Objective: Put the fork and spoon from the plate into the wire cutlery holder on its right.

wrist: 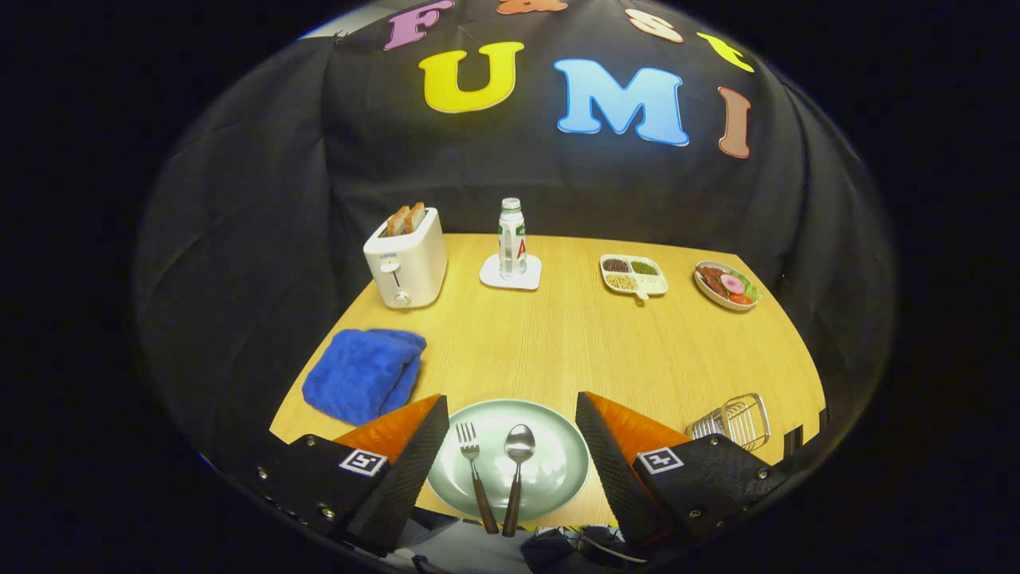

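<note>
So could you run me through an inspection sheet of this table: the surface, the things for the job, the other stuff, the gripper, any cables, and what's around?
Surface: light wooden tabletop, bare in the middle.
Job's things: pale green round plate between the fingers, bearing a wooden-handled metal fork and wooden-handled metal spoon side by side; silver wire cutlery holder to the plate's right, seemingly tipped over.
Clutter: blue folded towel; white toaster with bread slices; white bottle on a white coaster; divided tray of grains; plate of food.
Gripper: gripper open, fingers either side of the plate, holding nothing.
Cables: nothing seen.
Surroundings: black cloth wall.
</note>
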### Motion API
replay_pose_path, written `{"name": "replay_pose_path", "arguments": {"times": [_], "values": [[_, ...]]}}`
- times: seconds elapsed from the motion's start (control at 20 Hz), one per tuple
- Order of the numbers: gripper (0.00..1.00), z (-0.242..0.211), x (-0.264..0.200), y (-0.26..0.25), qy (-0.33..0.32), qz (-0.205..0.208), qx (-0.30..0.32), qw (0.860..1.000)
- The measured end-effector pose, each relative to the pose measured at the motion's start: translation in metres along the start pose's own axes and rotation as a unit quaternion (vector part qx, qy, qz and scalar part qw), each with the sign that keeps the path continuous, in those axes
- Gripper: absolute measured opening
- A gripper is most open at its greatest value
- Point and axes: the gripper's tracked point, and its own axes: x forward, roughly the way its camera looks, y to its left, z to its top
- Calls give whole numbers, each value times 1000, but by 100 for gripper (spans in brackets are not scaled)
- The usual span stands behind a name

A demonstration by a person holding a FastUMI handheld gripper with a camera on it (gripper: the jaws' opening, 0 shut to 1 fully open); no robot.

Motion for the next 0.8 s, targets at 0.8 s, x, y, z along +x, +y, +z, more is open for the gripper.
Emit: {"name": "replay_pose_path", "arguments": {"times": [0.8], "values": [[99, -115, 50, -9, 163, -6, -3, 987]]}}
